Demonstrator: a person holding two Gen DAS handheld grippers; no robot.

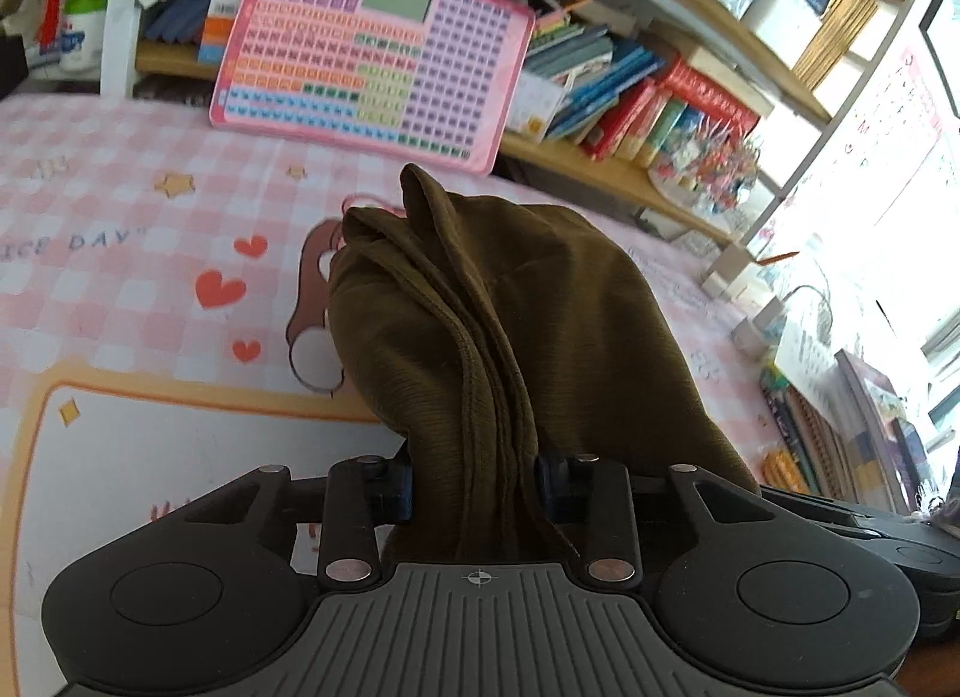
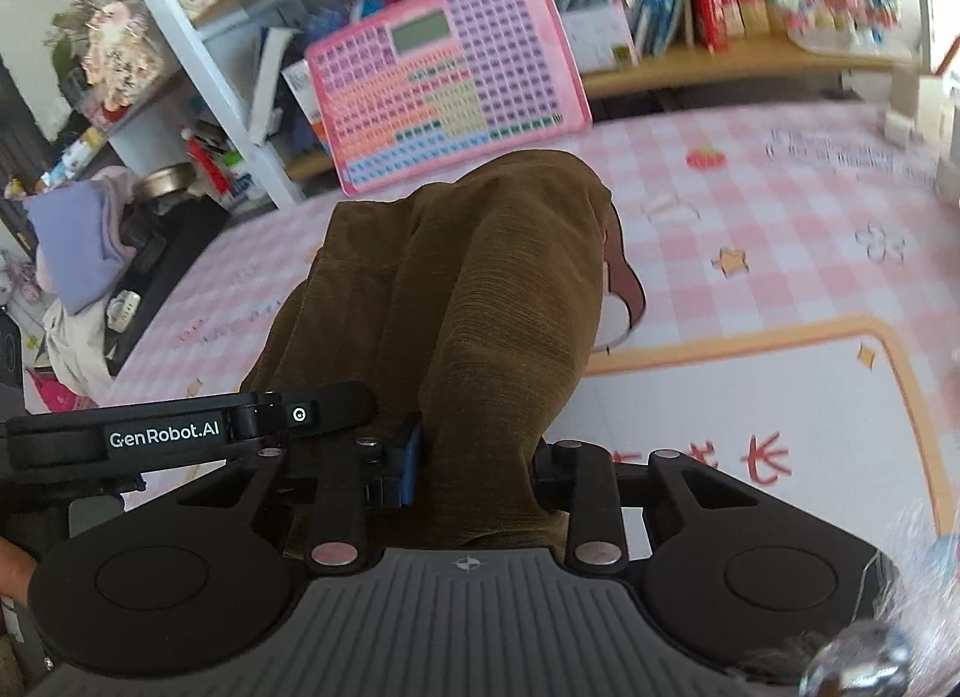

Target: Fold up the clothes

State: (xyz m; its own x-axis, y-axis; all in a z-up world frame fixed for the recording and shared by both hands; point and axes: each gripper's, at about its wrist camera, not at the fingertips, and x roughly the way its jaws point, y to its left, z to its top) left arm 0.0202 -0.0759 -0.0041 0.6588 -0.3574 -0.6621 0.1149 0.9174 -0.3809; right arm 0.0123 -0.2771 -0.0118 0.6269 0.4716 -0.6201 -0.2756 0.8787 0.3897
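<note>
Clearly both grippers are clamped on the olive-brown garment: the left gripper (image 1: pixel 474 487) pinches a bunch of stacked edges, and the right gripper (image 2: pixel 474 472) pinches a thick fold just right of it. The garment (image 1: pixel 480 301) hangs bunched above the pink checked mat (image 1: pixel 120 205). To fold neatly, I'd keep both grips level, spread them apart, and lay the cloth flat toward the far side.

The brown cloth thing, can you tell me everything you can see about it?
The brown garment is olive-brown with a fine ribbed, soft-looking knit and a stitched hem edge. It is bunched into thick folds, not flat. One end is pinched in the left hand-held gripper, another in the right hand-held gripper, whose blue pads press on it. From there it drapes forward over the pink checked table cover, hiding part of a cartoon print. What kind of garment it is cannot be told.
</note>
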